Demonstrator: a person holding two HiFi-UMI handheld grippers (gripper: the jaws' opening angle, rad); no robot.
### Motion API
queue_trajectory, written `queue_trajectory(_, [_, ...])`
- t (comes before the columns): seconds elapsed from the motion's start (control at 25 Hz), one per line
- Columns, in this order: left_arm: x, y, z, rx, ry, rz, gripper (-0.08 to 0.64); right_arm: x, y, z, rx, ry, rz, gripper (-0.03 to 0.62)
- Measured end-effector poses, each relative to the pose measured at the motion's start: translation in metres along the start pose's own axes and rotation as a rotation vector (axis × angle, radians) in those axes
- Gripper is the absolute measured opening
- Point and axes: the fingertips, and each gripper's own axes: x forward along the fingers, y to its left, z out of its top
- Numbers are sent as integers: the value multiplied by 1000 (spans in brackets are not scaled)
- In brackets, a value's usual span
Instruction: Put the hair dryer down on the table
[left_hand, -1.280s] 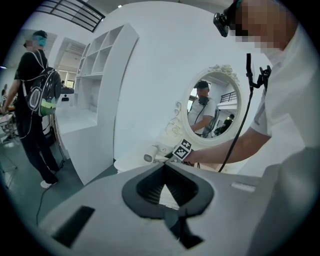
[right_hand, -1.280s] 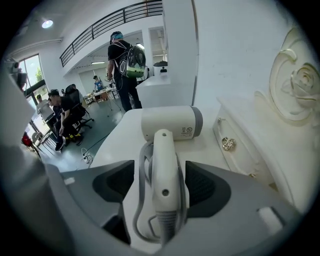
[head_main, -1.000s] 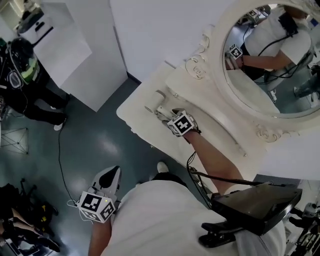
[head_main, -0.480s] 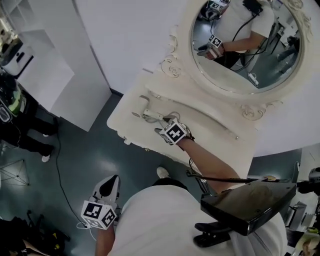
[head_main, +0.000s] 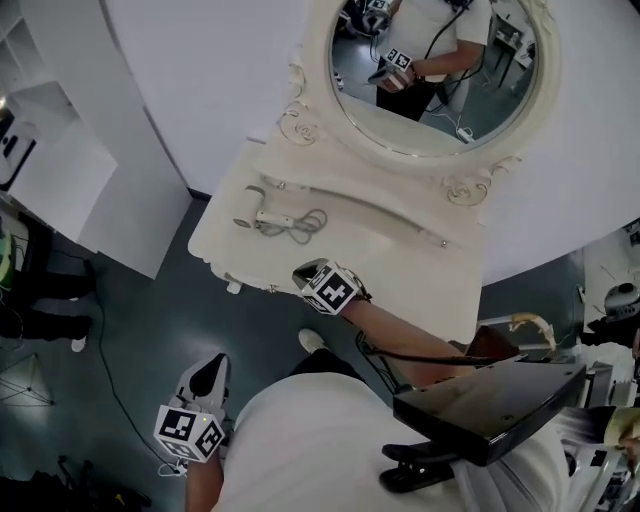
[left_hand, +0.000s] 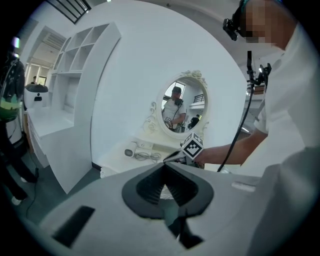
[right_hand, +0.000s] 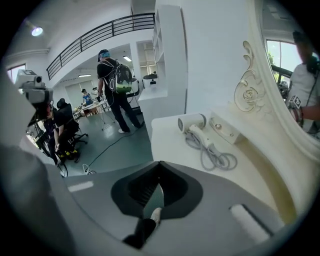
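The white hair dryer (head_main: 258, 214) lies on its side on the cream dressing table (head_main: 400, 270), its grey cord (head_main: 305, 227) coiled beside it. My right gripper (head_main: 303, 272) hovers at the table's front edge, a short way back from the dryer, shut and empty. In the right gripper view the hair dryer (right_hand: 192, 123) rests ahead of the closed right gripper (right_hand: 159, 172), apart from it. My left gripper (head_main: 210, 378) hangs low over the dark floor, shut with nothing in it. From the left gripper view the hair dryer (left_hand: 131, 149) appears far off.
An oval mirror (head_main: 430, 60) in a carved frame stands at the table's back. A white shelf unit (head_main: 60, 170) stands to the left. A person with a backpack (right_hand: 114, 80) and a seated person (right_hand: 62, 125) are across the room. A black device (head_main: 490, 405) hangs at my chest.
The right gripper has let go of the hair dryer, drawn back toward the table's front edge and shut. The dryer now lies alone on the table. The left gripper stays low.
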Motion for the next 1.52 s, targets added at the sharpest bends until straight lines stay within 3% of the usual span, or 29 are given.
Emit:
queue_trajectory(0.24, [-15,-14,-18,14,18,-42,2,-25,64,-23,37,-34,55,-2])
queue_trajectory(0.8, [-31,-53,-63,46,73,-159,2,-103,187,-29,-9,-210,134,0])
queue_trajectory(1.08, [-43,-62,-73,54,75,-172,2,-112,232,-29,-80,-216,174,0])
queue_trajectory(1.52, [-65,-56,-83,58,69,-140,2,-113,260,-21,-131,-230,210,0])
